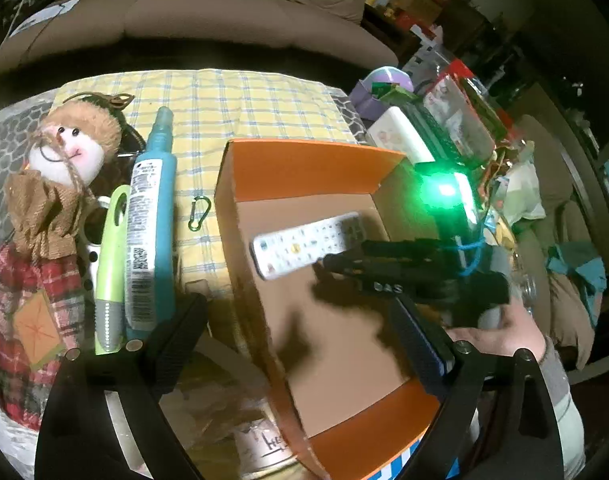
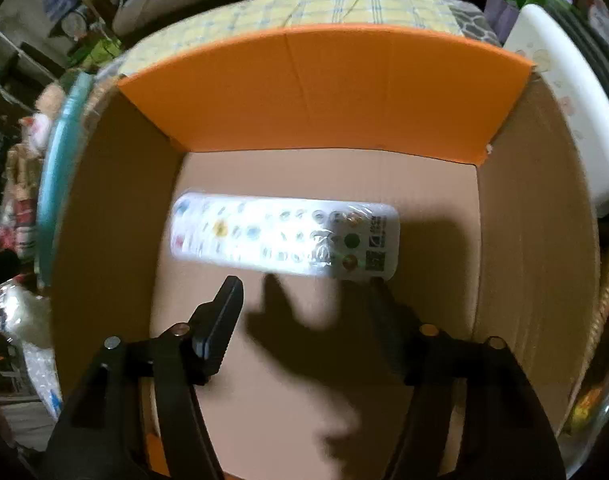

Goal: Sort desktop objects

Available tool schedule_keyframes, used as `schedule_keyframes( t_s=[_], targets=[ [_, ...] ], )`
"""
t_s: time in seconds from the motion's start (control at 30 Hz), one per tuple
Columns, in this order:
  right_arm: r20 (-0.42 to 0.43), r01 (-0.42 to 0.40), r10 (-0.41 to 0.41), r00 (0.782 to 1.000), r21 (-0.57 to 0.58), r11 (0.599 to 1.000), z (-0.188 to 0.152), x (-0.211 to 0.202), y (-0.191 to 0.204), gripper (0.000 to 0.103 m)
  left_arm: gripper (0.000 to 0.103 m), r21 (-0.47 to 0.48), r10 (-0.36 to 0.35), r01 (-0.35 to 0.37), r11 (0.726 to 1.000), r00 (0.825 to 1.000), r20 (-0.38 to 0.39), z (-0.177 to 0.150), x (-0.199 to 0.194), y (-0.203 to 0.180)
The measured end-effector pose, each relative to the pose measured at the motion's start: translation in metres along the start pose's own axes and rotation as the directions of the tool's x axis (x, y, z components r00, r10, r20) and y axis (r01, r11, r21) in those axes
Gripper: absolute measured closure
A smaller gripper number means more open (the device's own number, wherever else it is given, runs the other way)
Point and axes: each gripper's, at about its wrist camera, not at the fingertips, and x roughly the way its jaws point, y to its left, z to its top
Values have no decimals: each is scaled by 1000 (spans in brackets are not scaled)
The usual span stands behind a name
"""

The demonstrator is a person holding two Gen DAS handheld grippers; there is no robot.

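A white remote control (image 1: 304, 246) lies or falls inside the orange cardboard box (image 1: 304, 168); it is blurred in the right wrist view (image 2: 284, 240). My right gripper (image 2: 304, 284) is open just above the remote's near edge, inside the box (image 2: 324, 92); it shows in the left wrist view (image 1: 332, 260) with a green light. My left gripper (image 1: 300, 320) is open and empty over the box's left wall. A blue spray bottle (image 1: 150, 232), a green pen (image 1: 110, 272), a rag doll (image 1: 52, 208) and a green carabiner (image 1: 199, 213) lie on the yellow checked cloth (image 1: 240, 104).
A white case (image 1: 402, 138), packets and a purple container (image 1: 384, 80) crowd the table's right side. A sofa (image 1: 224, 12) stands behind the table. A lidded jar (image 1: 260, 448) sits near the box's front left corner.
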Motion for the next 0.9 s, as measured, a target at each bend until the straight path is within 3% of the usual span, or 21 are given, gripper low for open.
schedule_keyframes(
  t_s=[0.1,0.2,0.33,0.47,0.57,0.67,0.9],
  targets=[
    [-4,32,-32,999,5,999,5,6,7,32,8,0,-3,3,1000,1000,0,-1,-2,7],
    [-31,1,1,1000,49,999,3,9,12,32,8,8,-4,4,1000,1000,7,-2,-5,10],
    [-9,82,-82,997,-15,997,-10,-6,19,32,8,41,-22,22,999,1000,3,-6,-10,6],
    [-49,26,-29,998,-59,998,-27,-7,28,35,8,60,-33,32,998,999,11,-7,-15,-1],
    [-73,63,-72,995,-124,990,-31,1,44,44,8,73,-35,33,997,999,19,-8,-21,-6],
    [-63,33,-40,997,-111,993,-29,4,53,49,8,78,-45,43,996,999,25,-11,-28,-5],
    [-33,-3,0,999,-94,996,-14,2,56,47,8,90,-25,22,996,999,27,-15,-33,2]
  ],
)
